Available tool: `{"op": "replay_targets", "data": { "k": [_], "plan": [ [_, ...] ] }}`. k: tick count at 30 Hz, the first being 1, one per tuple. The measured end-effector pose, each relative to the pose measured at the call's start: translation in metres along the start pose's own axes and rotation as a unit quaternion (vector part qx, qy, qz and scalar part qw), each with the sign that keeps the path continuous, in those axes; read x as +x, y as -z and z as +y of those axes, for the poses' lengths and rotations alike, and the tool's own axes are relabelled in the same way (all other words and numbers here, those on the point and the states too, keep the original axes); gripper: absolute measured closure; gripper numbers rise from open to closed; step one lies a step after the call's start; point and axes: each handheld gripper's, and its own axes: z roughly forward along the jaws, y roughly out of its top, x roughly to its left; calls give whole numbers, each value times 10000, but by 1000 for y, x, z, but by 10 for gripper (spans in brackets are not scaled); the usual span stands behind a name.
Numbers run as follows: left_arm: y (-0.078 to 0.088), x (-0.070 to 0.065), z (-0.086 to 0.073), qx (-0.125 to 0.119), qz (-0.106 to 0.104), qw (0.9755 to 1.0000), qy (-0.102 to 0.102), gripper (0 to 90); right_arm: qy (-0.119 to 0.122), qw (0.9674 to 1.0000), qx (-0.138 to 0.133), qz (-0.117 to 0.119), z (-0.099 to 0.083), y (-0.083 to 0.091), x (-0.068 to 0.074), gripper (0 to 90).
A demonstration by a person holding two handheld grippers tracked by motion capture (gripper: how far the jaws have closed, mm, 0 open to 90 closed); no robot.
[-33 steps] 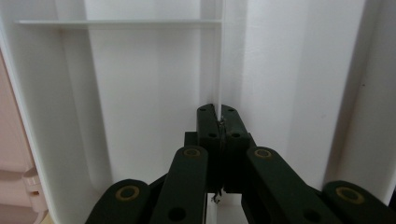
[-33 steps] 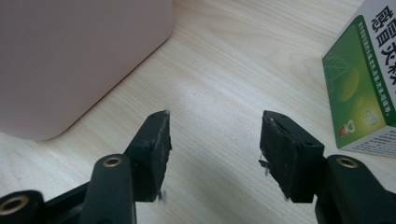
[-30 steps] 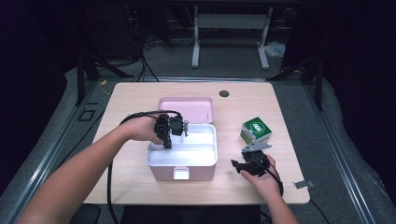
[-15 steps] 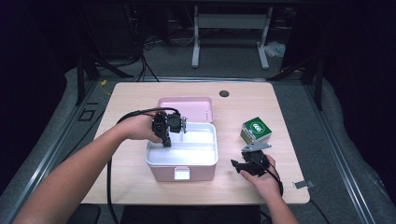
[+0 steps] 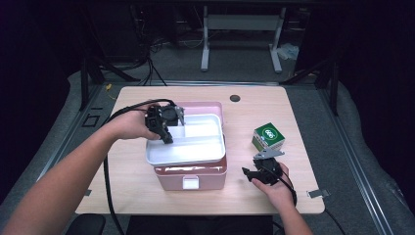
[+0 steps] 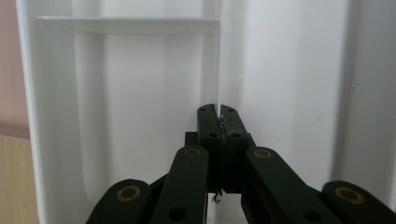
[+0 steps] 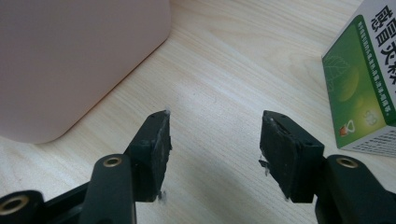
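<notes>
Left hand-held gripper [image 5: 168, 133] clamped tight on a thin divider wall of the white tray [image 5: 195, 147], jaws pressed together around it. Right hand-held gripper [image 5: 250, 174] spread wide, empty, low over the tabletop [image 5: 132, 191] near the front right corner, between pink box [image 5: 193, 178] and green carton [image 5: 268, 136]. Tray tilted, above the box at mid-tabletop. Lifted higher than a second ago, then seated inside.

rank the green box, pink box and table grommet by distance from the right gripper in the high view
From the right gripper:
1. Pink box, just to its left. The green box, just beyond it, is too close to rank apart.
2. Grommet, at the table's far edge, clearly farthest.
</notes>
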Motion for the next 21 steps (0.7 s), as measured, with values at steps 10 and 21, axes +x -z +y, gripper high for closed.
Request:
{"op": "replay_targets", "data": {
  "k": [10,21],
  "plan": [
    [5,12,-56,-150,133,9955,929,896,-10,10000,0,-9,0,0,-1,426],
    [11,25,-133,-486,456,9613,2672,897,-39,10000,-1,-21,0,0,0,425]
  ]
}}
